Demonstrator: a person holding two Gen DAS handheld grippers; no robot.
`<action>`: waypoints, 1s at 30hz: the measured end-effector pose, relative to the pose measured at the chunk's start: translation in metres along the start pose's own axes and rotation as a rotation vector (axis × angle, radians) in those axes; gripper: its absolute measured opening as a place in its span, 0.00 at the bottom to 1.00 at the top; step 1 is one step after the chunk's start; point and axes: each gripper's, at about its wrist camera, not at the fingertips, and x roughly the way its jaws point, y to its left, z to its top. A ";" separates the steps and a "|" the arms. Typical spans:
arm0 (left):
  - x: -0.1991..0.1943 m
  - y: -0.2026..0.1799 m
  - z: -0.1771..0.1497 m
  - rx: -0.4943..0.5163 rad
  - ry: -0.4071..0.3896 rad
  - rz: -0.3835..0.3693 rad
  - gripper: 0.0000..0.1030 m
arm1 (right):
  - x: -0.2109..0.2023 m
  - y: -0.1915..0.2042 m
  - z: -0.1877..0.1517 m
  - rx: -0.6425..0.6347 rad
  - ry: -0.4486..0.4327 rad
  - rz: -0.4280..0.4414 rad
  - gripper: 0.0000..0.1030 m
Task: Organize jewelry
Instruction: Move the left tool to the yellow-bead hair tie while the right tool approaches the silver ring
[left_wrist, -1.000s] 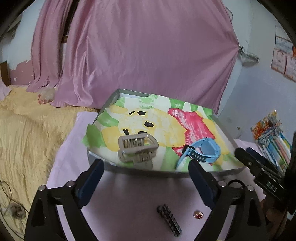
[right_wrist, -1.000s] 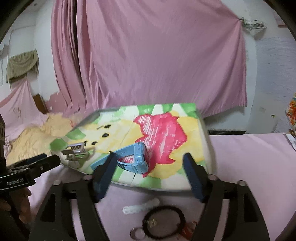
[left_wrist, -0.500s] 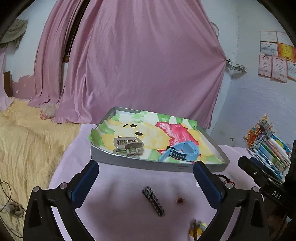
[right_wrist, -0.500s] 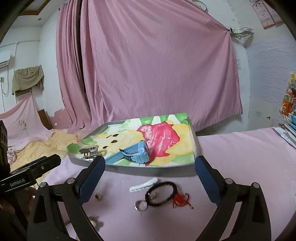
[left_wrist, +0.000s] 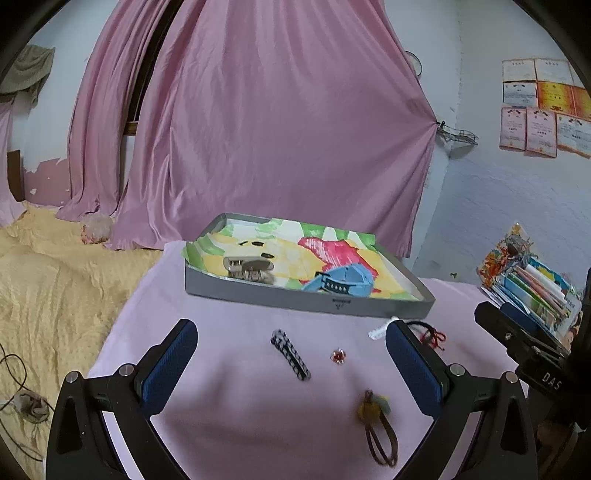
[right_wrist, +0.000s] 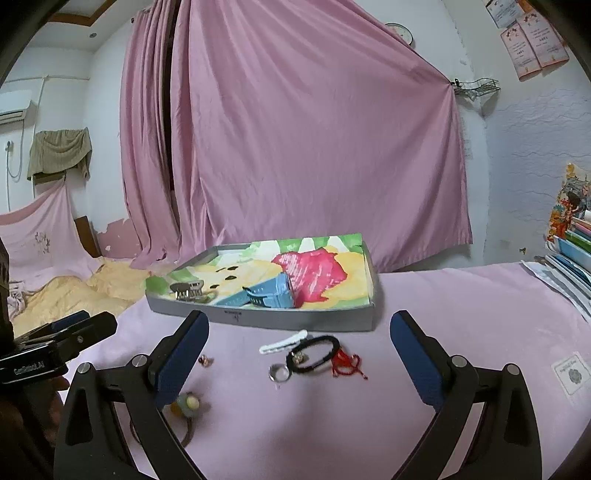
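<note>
A grey tray (left_wrist: 306, 302) (right_wrist: 266, 318) with a cartoon lining holds a blue watch (left_wrist: 341, 281) (right_wrist: 267, 291) and a metallic hair claw (left_wrist: 248, 268) (right_wrist: 187, 288). On the pink cloth in front lie a black patterned clip (left_wrist: 290, 354), a small red stud (left_wrist: 337, 355), a yellow-bobbled hair tie (left_wrist: 376, 424) (right_wrist: 186, 404), a white clip (right_wrist: 282, 341), a black bracelet (right_wrist: 314, 353), a red cord (right_wrist: 347, 363) and a ring (right_wrist: 279, 372). My left gripper (left_wrist: 291, 365) is open above the patterned clip. My right gripper (right_wrist: 299, 358) is open over the bracelet.
Pink curtains hang behind the table. A yellow bedspread (left_wrist: 48, 280) lies to the left. Stacked books and papers (left_wrist: 532, 280) sit at the table's right edge. A white card (right_wrist: 570, 373) lies on the cloth at the right.
Both grippers have pulled back from the tray and stayed open. The loose items on the cloth in front of the tray have come into view.
</note>
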 end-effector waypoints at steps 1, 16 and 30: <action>-0.002 0.000 -0.003 0.000 0.006 -0.003 1.00 | -0.002 -0.001 -0.002 -0.001 0.006 -0.003 0.94; -0.006 0.001 -0.031 -0.046 0.130 -0.111 0.99 | -0.005 -0.011 -0.022 -0.003 0.076 -0.011 0.94; 0.009 -0.022 -0.045 0.023 0.279 -0.214 0.58 | 0.004 -0.013 -0.033 0.025 0.143 0.017 0.94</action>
